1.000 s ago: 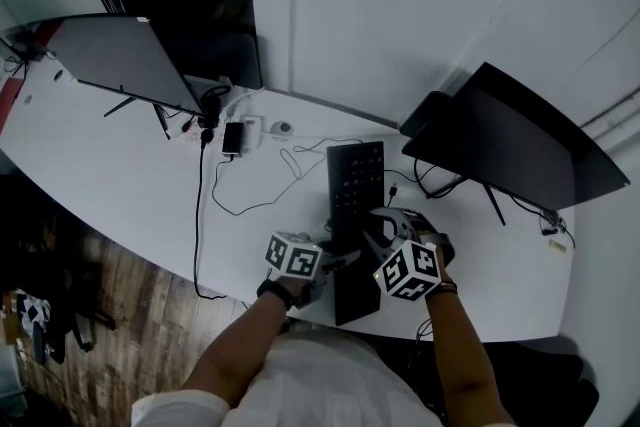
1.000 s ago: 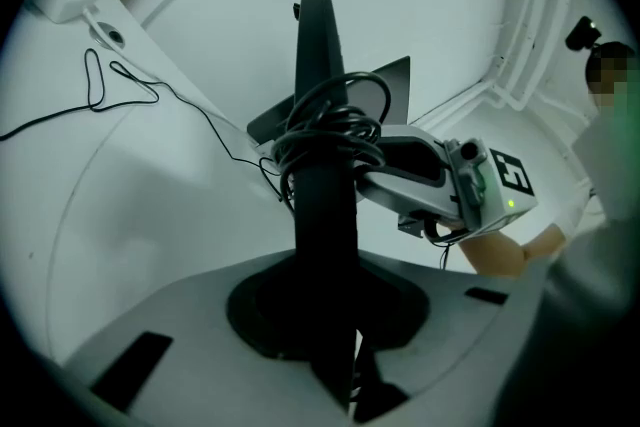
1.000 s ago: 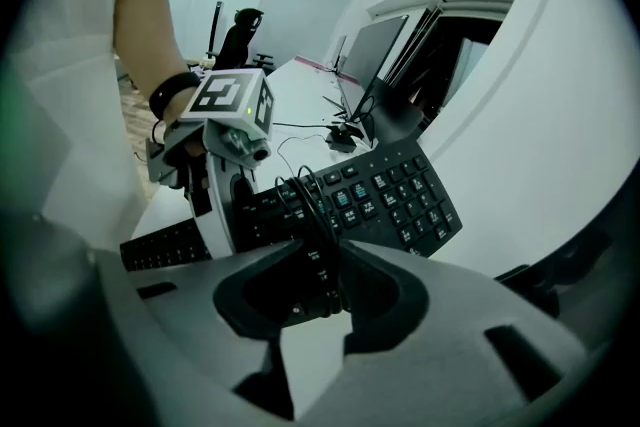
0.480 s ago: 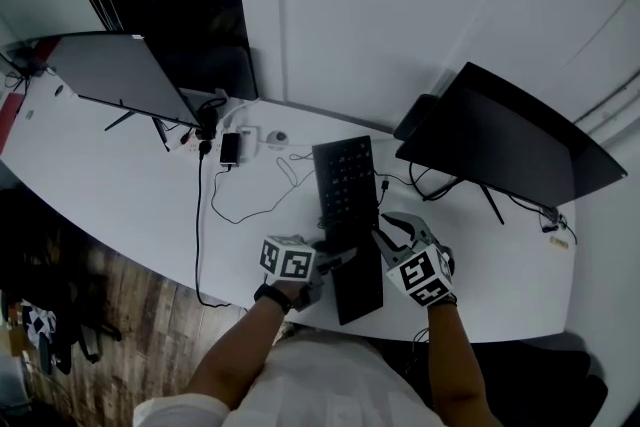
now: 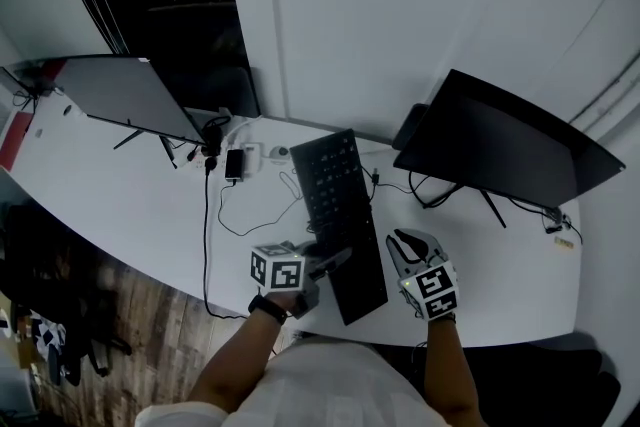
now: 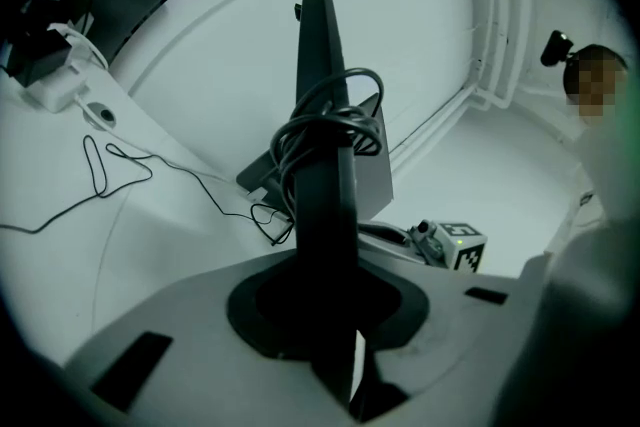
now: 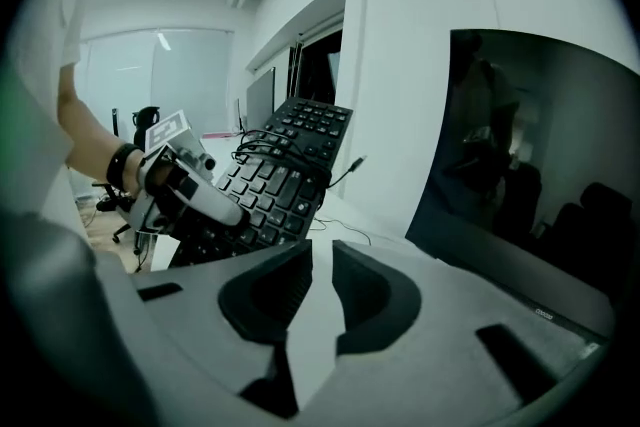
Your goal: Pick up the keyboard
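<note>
The black keyboard hangs lifted above the white table, its far end raised, a cable coiled round its middle. My left gripper is shut on its near left edge; in the left gripper view the keyboard stands edge-on between the jaws. My right gripper hovers just right of the keyboard, apart from it. Its jaws are closing, a narrow gap is left and nothing is between them. The right gripper view shows the keyboard's keys and the left gripper ahead to the left.
A dark monitor stands at the back right, another monitor at the back left. Loose cables and a small black device lie on the table left of the keyboard. Beyond the table's near edge is wooden floor.
The keyboard has risen off the table in my left gripper, its far end swinging left. My right gripper has come off the keyboard's right edge, rolled, and narrowed its jaws.
</note>
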The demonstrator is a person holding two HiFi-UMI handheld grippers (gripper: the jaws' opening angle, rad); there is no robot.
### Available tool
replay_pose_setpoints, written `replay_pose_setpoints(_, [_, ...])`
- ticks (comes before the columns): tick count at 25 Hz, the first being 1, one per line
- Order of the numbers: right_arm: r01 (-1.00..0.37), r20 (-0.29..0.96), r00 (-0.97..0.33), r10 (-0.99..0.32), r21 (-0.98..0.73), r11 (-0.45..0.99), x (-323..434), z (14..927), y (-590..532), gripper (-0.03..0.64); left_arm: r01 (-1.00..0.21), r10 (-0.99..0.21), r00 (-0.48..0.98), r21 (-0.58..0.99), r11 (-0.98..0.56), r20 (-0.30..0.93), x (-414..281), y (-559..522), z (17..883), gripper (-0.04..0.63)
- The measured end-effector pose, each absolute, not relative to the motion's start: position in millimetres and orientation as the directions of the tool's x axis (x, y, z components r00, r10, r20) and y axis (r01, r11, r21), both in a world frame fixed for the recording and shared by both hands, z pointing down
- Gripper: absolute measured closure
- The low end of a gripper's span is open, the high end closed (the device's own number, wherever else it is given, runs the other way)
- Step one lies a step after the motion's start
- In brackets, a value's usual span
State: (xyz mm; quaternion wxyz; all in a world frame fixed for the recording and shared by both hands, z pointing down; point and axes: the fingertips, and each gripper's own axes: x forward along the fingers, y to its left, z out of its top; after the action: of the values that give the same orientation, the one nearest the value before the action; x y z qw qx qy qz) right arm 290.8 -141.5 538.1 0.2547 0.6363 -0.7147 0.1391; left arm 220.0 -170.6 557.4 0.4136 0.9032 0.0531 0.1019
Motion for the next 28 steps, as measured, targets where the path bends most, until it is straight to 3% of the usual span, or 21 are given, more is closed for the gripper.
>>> replay_pose_setpoints(6, [-0.993,0.487,-0.061,-0.871,0.055,0.101,284.6,526.2,-129.0,0.560,0.004,0.134,0.983,0.708,-0.707,0.128,207.7,-176.8,523.9,0.532])
replay_pose_setpoints(12, [-0.999,0.404,-0.043,-0.914,-0.020,0.039,283.1,508.7,-116.8,0.612,-0.027,0.059,0.991,0.620,-0.784,0.118,196.4,-186.1,485.7,0.532])
replay_pose_setpoints(28, [-0.999,0.241,0.023,-0.970,-0.031,-0.031,287.1,449.8,-82.8,0.614,-0.138,-0.115,0.990,0.346,-0.928,0.087,157.9,-187.5,409.1,0.532])
